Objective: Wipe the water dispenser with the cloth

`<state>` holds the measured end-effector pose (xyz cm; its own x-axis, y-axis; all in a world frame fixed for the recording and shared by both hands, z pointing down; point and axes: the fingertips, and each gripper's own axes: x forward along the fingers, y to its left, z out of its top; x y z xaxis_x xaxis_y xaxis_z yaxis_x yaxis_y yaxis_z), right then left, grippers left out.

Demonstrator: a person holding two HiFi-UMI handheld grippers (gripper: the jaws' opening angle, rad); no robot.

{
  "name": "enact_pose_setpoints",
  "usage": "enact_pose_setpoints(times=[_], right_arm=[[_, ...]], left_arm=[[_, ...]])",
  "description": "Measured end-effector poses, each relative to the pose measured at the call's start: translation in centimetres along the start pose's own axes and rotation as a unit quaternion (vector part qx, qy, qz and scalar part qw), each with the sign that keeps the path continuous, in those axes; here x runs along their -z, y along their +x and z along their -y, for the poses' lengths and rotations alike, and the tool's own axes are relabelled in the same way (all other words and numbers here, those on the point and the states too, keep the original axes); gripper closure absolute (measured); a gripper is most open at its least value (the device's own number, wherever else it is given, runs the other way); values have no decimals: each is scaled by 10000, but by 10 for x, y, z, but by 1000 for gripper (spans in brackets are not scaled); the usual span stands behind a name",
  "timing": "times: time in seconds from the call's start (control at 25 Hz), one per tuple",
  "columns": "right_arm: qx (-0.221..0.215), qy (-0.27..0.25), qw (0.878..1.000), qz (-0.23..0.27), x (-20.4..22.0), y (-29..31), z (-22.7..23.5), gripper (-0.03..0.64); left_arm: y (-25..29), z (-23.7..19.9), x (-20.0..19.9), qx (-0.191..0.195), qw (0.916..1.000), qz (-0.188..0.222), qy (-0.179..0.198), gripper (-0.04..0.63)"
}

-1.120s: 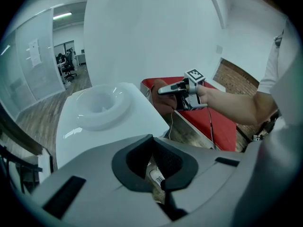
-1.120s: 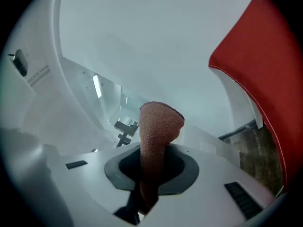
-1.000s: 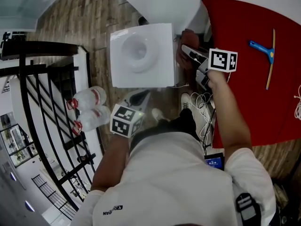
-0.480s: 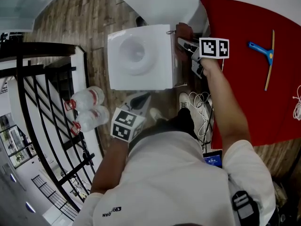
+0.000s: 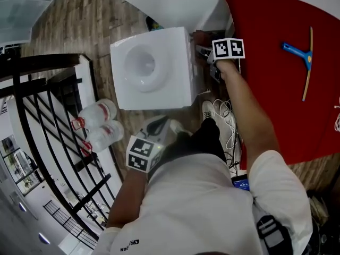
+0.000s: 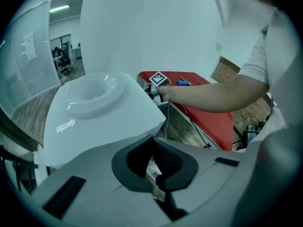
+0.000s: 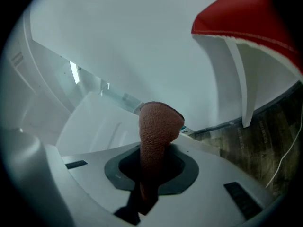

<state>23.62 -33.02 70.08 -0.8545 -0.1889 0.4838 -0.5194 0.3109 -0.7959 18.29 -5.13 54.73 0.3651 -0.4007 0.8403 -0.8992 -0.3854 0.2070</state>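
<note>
Seen from above, only the white water dispenser's (image 5: 151, 68) top with its round well shows at upper centre; its front and lower body are out of sight. To its right a red table (image 5: 271, 89) runs off the frame edge. The right gripper (image 5: 206, 54) sits in the narrow gap between the two, jaws clamped on a brown cloth (image 7: 158, 126) that stands up from them; whether the cloth touches the dispenser's side is unclear. The left gripper (image 6: 156, 171), low near the person's waist, has its jaws drawn together on nothing. A blue squeegee (image 5: 300, 57) lies on the table.
</note>
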Motion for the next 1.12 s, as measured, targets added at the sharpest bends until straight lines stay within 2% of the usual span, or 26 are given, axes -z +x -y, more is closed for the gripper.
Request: enact_pose_setpoints(times=[0.24, 0.48, 0.8, 1.12], right_arm=[[430, 267, 9984, -265, 29, 39, 60, 563], [640, 748, 9945, -355, 49, 60, 106, 563], [951, 1032, 9893, -394, 59, 73, 147, 563], [1247, 884, 9872, -448, 62, 73, 157, 563]], left_arm=[[1, 0, 5, -22, 9999, -44, -92, 606], [10, -11, 12, -172, 9996, 14, -239, 606], [12, -18, 18, -158, 9991, -31, -390, 606], [6, -22, 27, -219, 9992, 36, -331, 606]])
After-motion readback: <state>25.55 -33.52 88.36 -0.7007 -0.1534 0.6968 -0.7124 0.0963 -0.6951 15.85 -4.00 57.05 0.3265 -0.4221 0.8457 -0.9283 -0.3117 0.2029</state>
